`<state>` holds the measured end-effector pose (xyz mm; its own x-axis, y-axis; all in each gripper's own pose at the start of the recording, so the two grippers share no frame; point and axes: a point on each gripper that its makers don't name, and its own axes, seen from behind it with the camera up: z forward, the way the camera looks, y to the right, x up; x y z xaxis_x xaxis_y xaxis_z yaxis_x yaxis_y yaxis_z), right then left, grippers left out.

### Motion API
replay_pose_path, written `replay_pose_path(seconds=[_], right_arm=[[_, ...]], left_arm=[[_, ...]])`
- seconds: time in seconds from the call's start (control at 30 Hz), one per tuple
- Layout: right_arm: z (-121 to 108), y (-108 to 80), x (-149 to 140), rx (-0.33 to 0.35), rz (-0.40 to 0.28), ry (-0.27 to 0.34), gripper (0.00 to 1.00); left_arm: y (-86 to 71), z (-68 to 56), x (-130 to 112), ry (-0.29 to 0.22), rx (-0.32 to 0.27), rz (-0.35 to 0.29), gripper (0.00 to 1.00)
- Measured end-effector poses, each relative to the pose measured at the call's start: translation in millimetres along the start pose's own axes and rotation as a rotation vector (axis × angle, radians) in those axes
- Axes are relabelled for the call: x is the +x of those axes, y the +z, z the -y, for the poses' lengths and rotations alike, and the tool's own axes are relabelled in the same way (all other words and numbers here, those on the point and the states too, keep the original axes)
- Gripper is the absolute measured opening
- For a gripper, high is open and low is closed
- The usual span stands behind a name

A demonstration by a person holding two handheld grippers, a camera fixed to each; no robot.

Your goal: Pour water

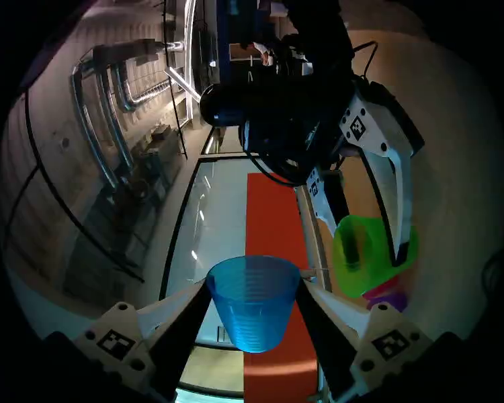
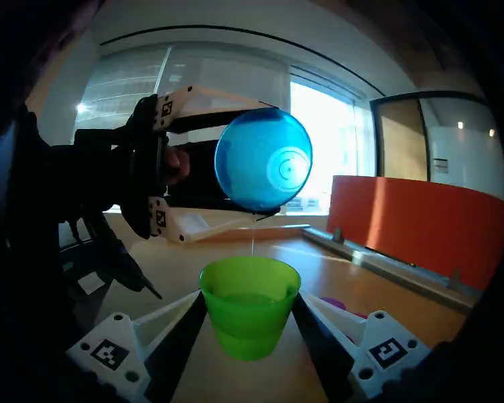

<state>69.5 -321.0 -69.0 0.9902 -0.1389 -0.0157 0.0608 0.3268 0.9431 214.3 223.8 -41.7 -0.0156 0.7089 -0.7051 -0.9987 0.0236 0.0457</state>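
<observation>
A blue translucent cup (image 1: 253,312) sits between the fingers of my left gripper (image 1: 252,289), which is shut on it. In the right gripper view this blue cup (image 2: 263,159) lies tipped on its side, its bottom towards the camera, held by the left gripper (image 2: 279,168) and a hand. A thin stream of water (image 2: 252,245) falls from its rim into the green cup (image 2: 250,309) just below. My right gripper (image 2: 250,299) is shut on the green cup, which stands upright with water in it. The left gripper view shows the right gripper (image 1: 367,245) gripping the green cup (image 1: 359,258).
Below the cups lies a wooden table (image 2: 178,269). An orange partition (image 2: 420,221) runs along its far edge, in front of large windows (image 2: 319,134). Purple and pink cups (image 1: 388,293) rest on the table beside the green cup. A black cabled device (image 2: 117,262) lies at the left.
</observation>
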Motion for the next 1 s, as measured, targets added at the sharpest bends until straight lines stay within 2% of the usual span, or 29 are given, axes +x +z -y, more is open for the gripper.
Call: replay_pose_path(seconds=[0.2, 0.7, 0.8, 1.0], right_arm=[[-0.8, -0.8, 0.0, -0.002, 0.000, -0.003, 0.88], [-2.3, -2.8, -0.1, -0.006, -0.001, -0.001, 0.88], [-2.2, -3.0, -0.1, -0.006, -0.001, -0.001, 0.88], [-3.3, -3.3, -0.4, -0.010, -0.004, -0.002, 0.88]], left_arm=[[0.6, -0.4, -0.3, 0.013, 0.000, 0.001, 0.86], [1.2, 1.4, 1.0, 0.003, 0.005, -0.001, 0.86], [0.8, 2.0, -0.5, -0.025, 0.007, 0.006, 0.86], [0.3, 5.8, -5.6, -0.114, 0.016, 0.021, 0.86]])
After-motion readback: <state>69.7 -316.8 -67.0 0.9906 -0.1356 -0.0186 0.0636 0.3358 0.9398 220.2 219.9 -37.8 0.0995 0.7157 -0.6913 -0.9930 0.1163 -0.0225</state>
